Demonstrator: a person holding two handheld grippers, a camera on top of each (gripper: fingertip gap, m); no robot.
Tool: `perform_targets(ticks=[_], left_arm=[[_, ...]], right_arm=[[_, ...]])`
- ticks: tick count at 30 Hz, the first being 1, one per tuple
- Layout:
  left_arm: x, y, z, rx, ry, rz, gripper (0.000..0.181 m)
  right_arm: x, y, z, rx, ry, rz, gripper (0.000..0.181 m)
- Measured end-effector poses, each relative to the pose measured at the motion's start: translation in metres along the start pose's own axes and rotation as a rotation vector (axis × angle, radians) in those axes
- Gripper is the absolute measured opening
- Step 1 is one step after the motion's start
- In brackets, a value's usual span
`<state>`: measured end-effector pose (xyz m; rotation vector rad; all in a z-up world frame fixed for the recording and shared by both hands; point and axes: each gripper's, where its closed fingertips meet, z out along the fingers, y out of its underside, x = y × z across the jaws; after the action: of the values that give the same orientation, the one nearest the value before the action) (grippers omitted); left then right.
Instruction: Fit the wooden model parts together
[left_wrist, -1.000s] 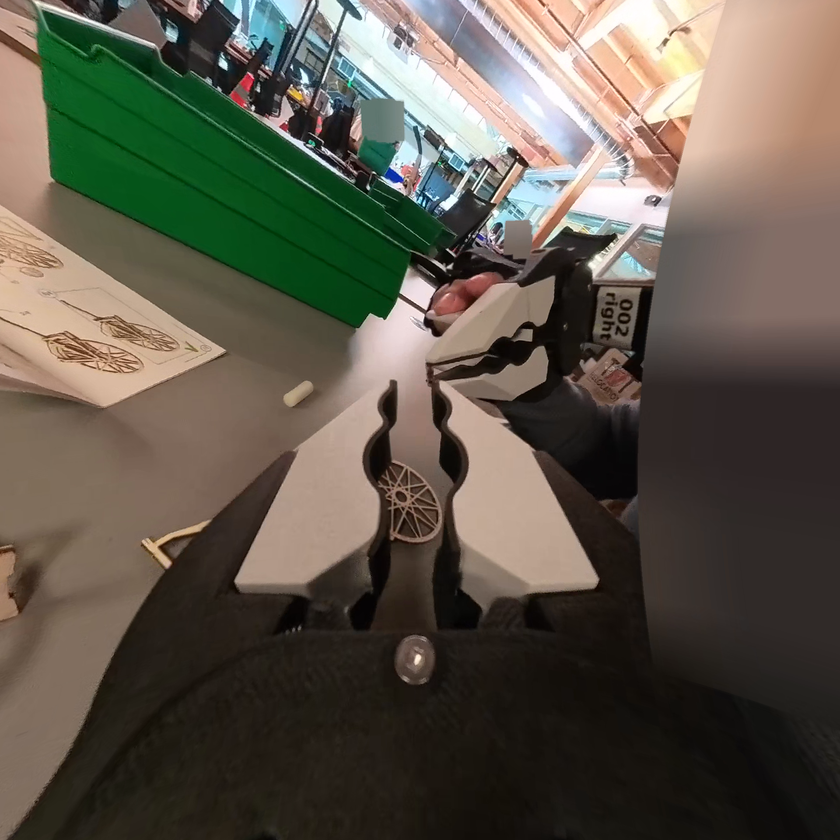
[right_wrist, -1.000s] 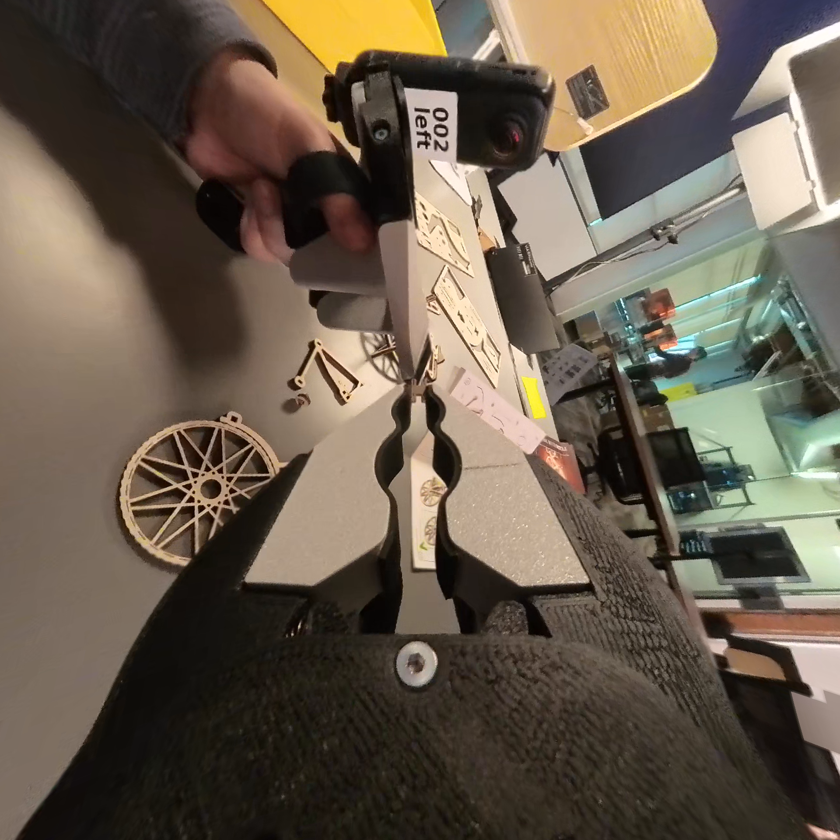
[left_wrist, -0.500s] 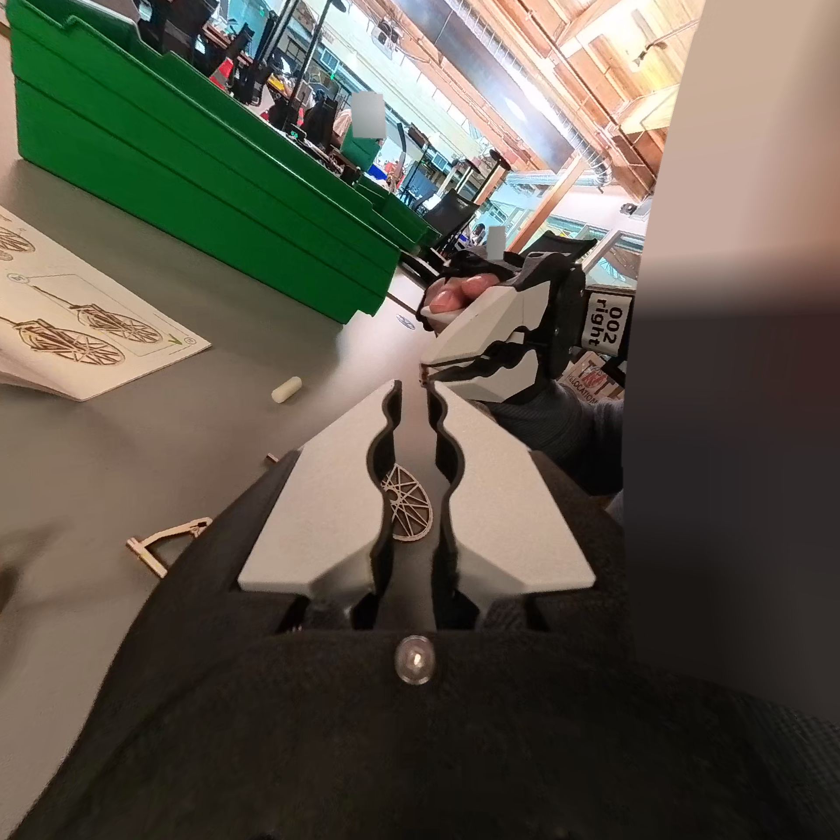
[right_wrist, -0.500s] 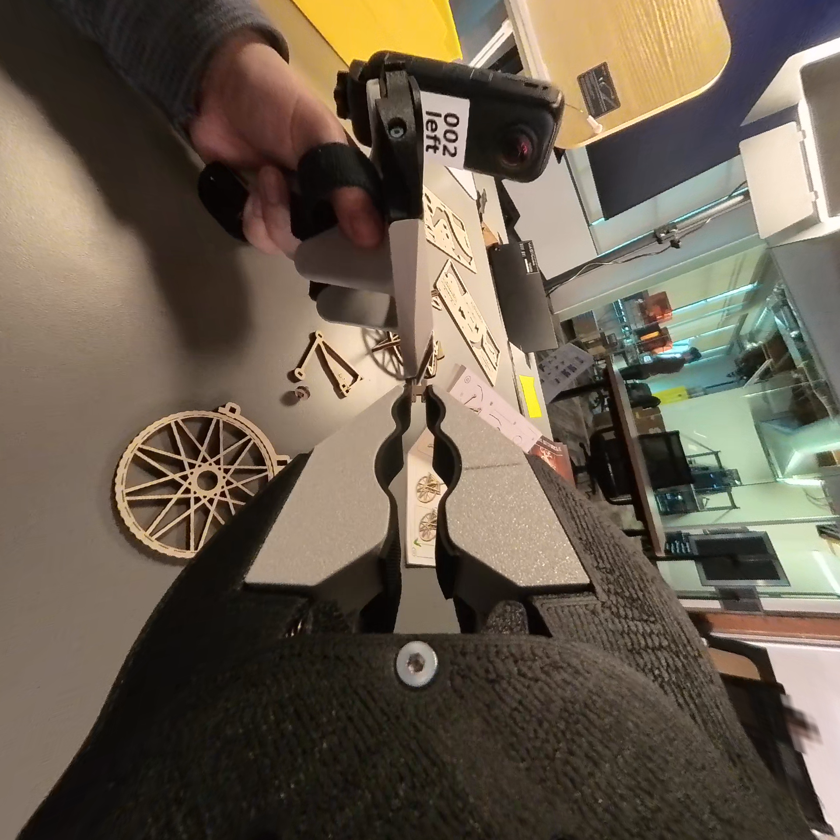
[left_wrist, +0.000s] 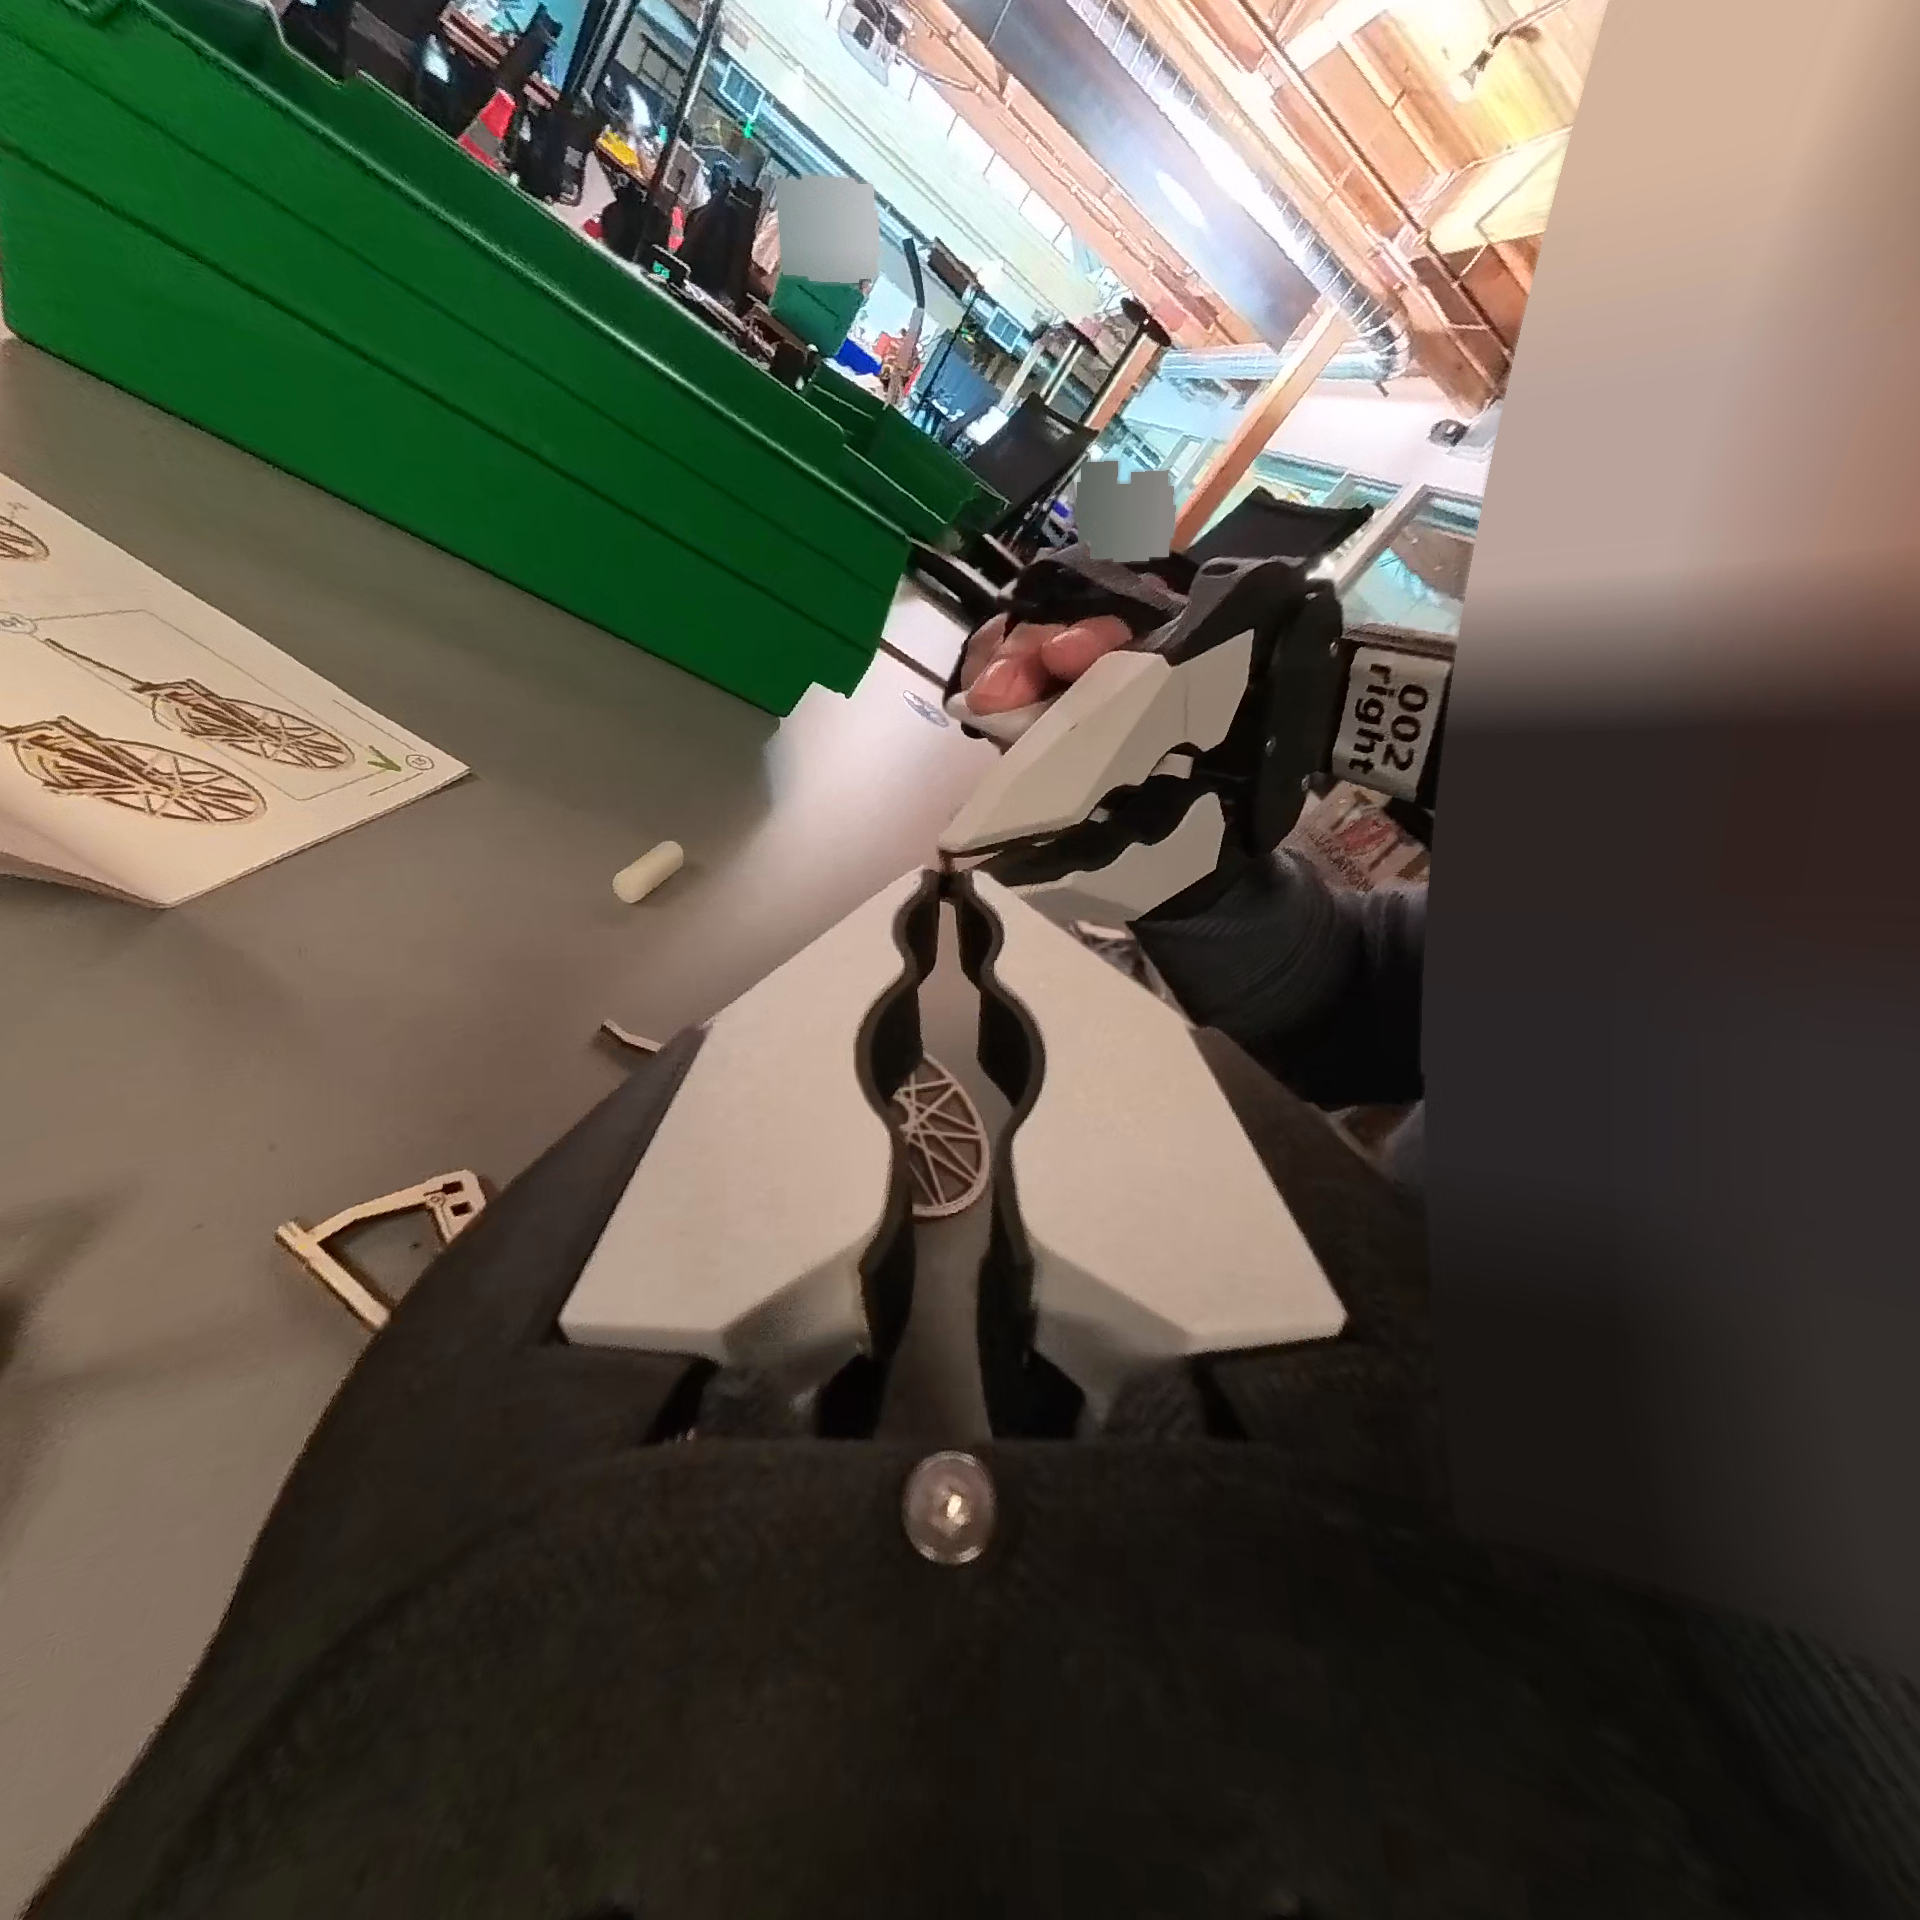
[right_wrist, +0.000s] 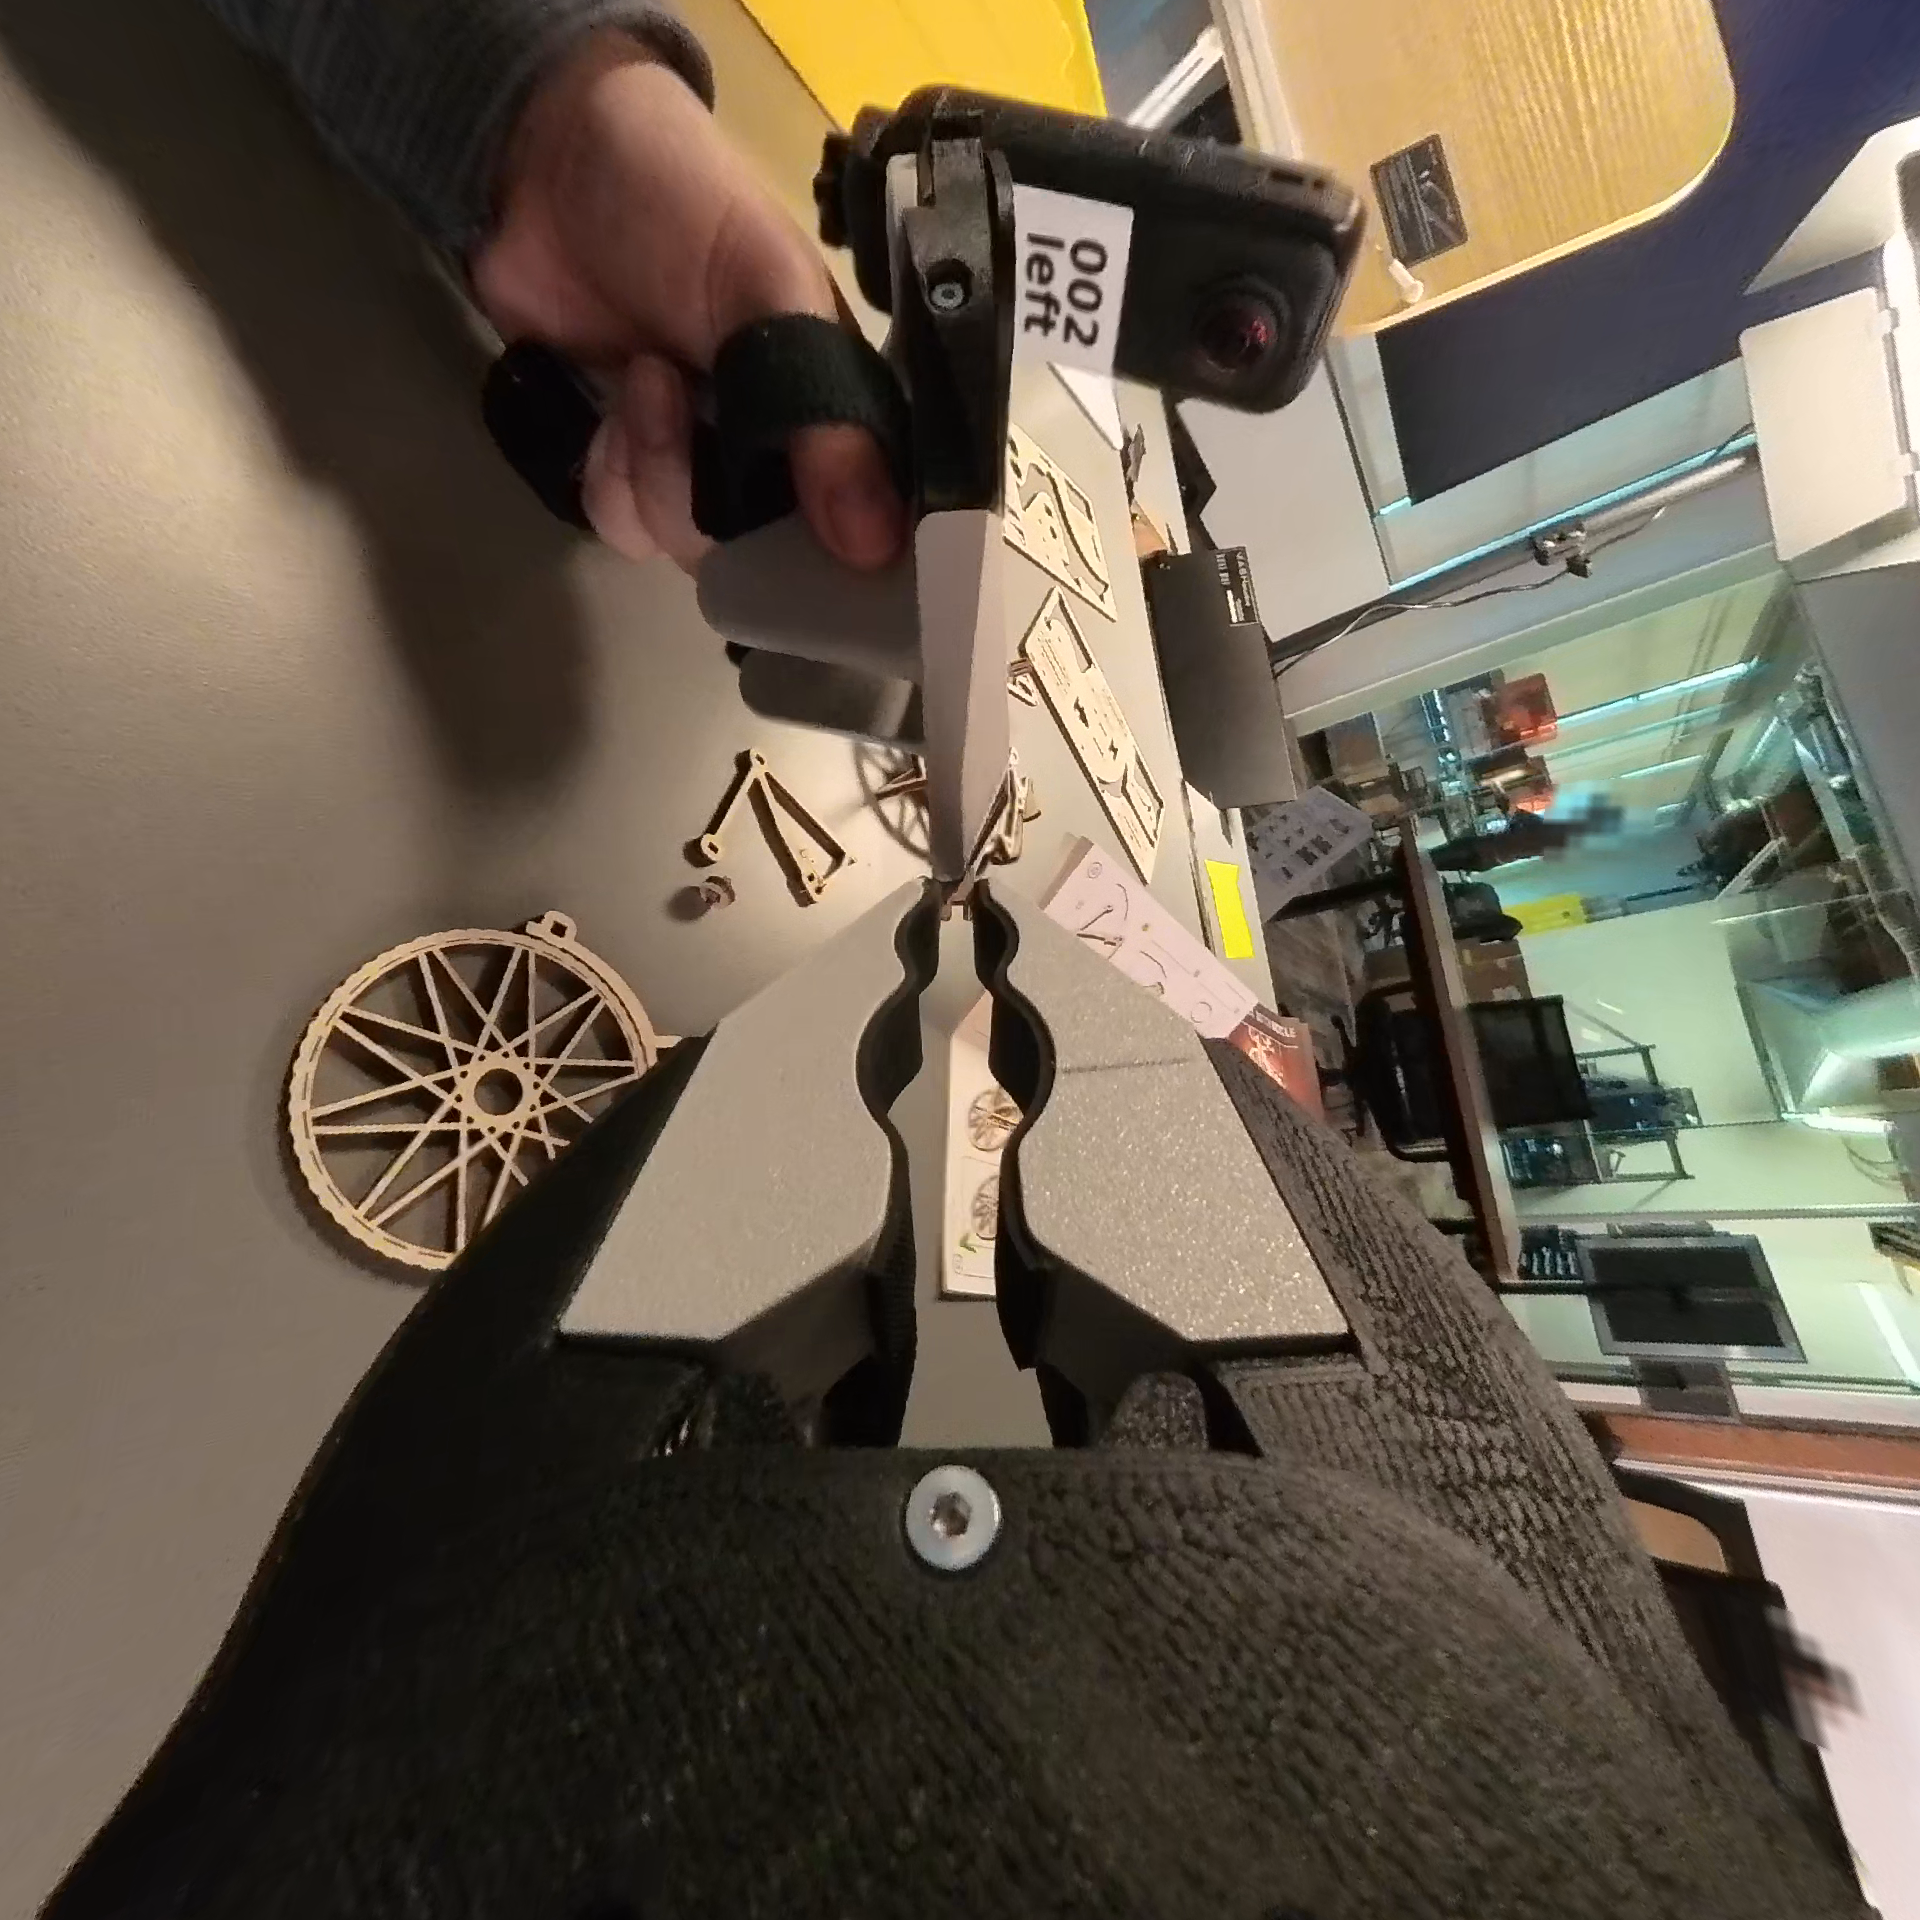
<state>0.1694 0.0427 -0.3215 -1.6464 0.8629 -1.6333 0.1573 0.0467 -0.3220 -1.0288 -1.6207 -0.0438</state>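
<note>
Tips of my left gripper (left_wrist: 948, 881) and right gripper (right_wrist: 948, 906) meet above the table (left_wrist: 312, 997), both pinched nearly closed on a tiny wooden piece (right_wrist: 951, 902) I can barely see. I should press slowly, aligned. The spoked wheel (right_wrist: 468, 1101) lies below.

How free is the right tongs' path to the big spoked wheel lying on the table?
Probably free: the spoked wheel lies flat and uncovered beside the right tongs. But they look shut on a tiny part at the left tongs, so they'd need to release first.
</note>
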Motion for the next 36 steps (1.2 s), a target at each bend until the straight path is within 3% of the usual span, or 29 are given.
perform_targets(ticks=[4, 7, 11, 17, 24, 26, 28, 31, 36], left_arm=[[0.001, -0.001, -0.001, -0.003, -0.028, 0.06, 0.001], [-0.005, -0.007, -0.007, 0.018, -0.097, 0.127, 0.001], [-0.008, -0.015, -0.013, 0.056, -0.143, 0.167, 0.001], [-0.009, -0.016, -0.014, 0.066, -0.149, 0.176, 0.001], [-0.01, -0.026, -0.02, 0.132, -0.18, 0.201, 0.002], [-0.009, -0.038, -0.027, 0.199, -0.239, 0.272, 0.001], [-0.007, -0.049, -0.034, 0.24, -0.343, 0.409, 0.001], [0.001, -0.062, -0.043, 0.27, -0.512, 0.661, 0.001], [0.008, -0.067, -0.045, 0.256, -0.674, 0.887, 0.001]], right_arm=[[0.004, 0.004, -0.005, 0.036, -0.005, 0.163, 0.014], [0.011, 0.054, -0.016, -0.043, -0.004, 0.509, 0.026], [-0.021, 0.116, -0.02, -0.224, -0.103, 0.763, 0.028], [-0.028, 0.121, -0.012, -0.222, -0.186, 0.937, 0.024], [-0.034, 0.124, -0.001, -0.286, -0.22, 0.922, 0.007], [-0.009, 0.103, 0.006, -0.19, -0.101, 0.948, 0.007], [0.024, 0.057, 0.008, 0.002, 0.024, 1.004, 0.007], [0.061, 0.009, 0.002, 0.144, 0.169, 0.993, 0.006], [0.066, -0.025, 0.006, 0.16, 0.151, 0.976, 0.006]])
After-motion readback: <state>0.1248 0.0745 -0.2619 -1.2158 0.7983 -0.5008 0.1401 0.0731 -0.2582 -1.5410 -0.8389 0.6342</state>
